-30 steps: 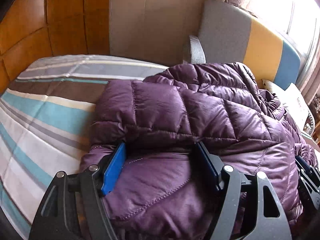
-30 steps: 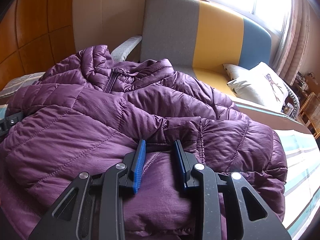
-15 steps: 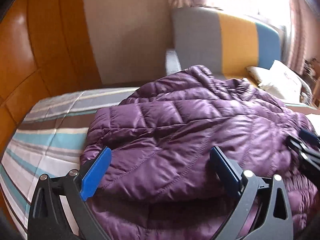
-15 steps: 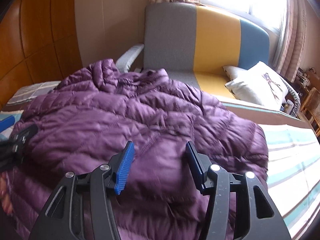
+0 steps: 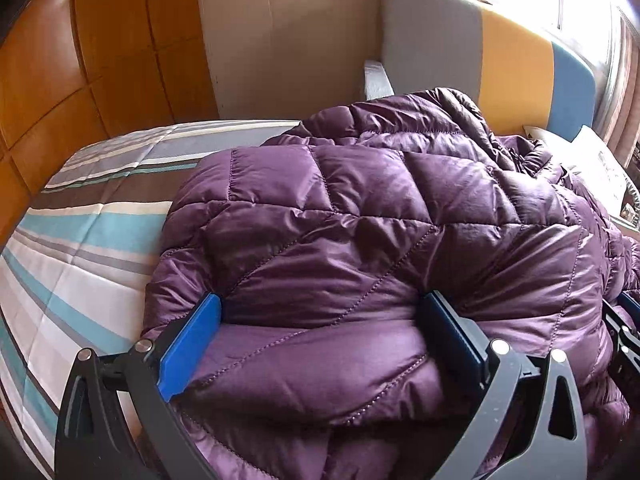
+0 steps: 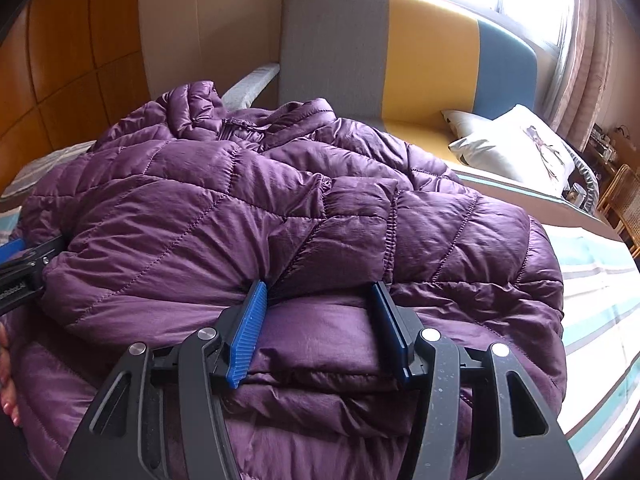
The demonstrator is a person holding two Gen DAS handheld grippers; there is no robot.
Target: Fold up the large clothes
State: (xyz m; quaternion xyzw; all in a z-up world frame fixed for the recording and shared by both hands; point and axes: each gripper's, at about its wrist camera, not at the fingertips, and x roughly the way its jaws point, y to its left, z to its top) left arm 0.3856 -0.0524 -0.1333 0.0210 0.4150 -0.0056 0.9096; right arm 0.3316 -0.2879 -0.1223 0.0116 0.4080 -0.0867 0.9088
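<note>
While the jacket (image 5: 360, 232) lies folded on the striped bed (image 5: 80, 248), your left gripper (image 5: 320, 320) has just been opening and now stands wide, puffy fabric bulging between its pads. Your right gripper (image 6: 320, 304) has also just been opening, now half spread around a fold, not pinching it.

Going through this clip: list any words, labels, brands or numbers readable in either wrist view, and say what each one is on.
None can be read for certain.
White lettering on the black body of the left gripper, at the edge of the right wrist view: cut off and too blurred to quote. Its jaws have just been opening, with the purple jacket between them.
White pillow: a drawing only, no words visible.
</note>
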